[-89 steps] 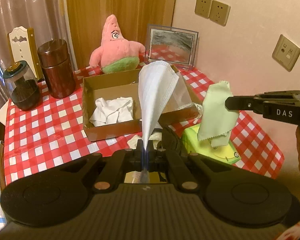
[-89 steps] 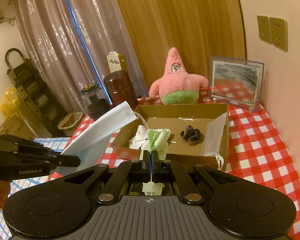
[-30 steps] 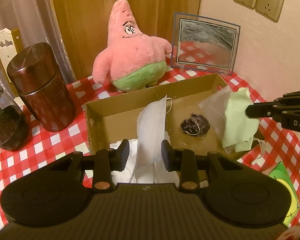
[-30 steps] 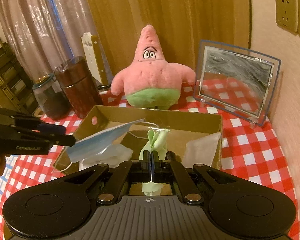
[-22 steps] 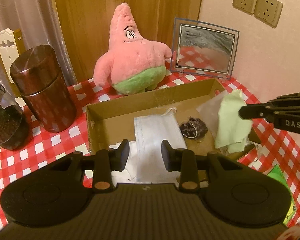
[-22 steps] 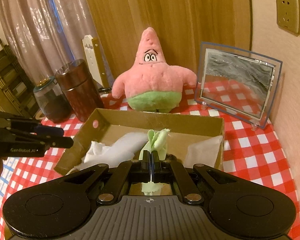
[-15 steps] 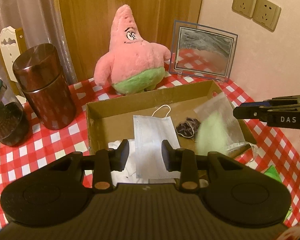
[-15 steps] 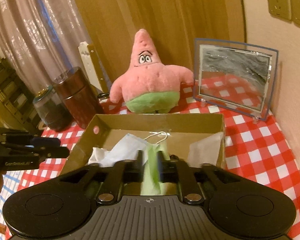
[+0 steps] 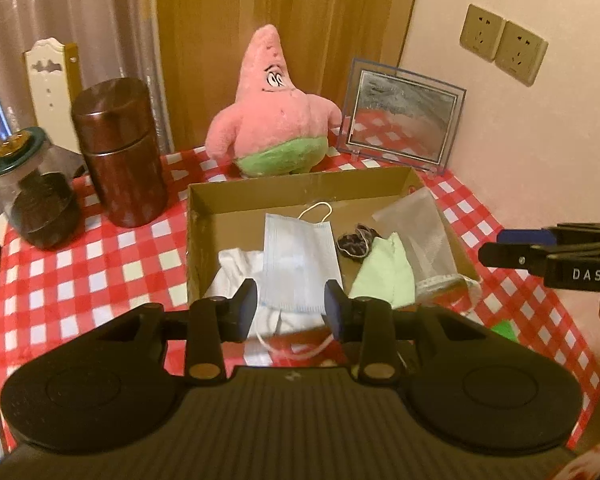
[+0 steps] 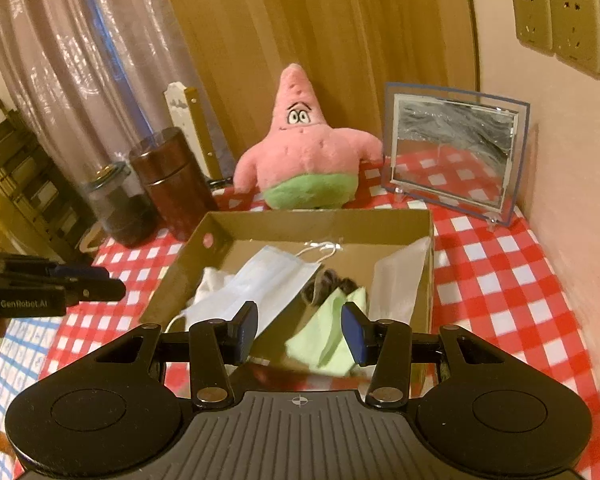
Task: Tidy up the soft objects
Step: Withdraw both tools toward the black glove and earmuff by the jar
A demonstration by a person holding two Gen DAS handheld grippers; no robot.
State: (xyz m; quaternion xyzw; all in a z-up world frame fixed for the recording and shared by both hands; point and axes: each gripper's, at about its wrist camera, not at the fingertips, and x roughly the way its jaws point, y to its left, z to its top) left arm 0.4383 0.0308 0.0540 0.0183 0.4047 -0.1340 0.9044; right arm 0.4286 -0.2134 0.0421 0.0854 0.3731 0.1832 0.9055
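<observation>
Left hand-held gripper (image 9: 290,306) spread wide, holding nothing. Right hand-held gripper (image 10: 300,332) likewise wide and empty. Just ahead of both, inside the cardboard box (image 9: 300,184): pleated blue face mask (image 9: 298,264) lying lengthwise away from the left, limp green cloth (image 10: 328,338) crumpled nearest the right. Farther back on the desk (image 9: 100,264), untouched plush pink starfish (image 9: 274,120), about level between both.

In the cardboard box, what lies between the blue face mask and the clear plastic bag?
Two things lie between the face mask and the plastic bag: a dark hair tie and, nearer the camera, a light green cloth. The left wrist view shows this best.
</observation>
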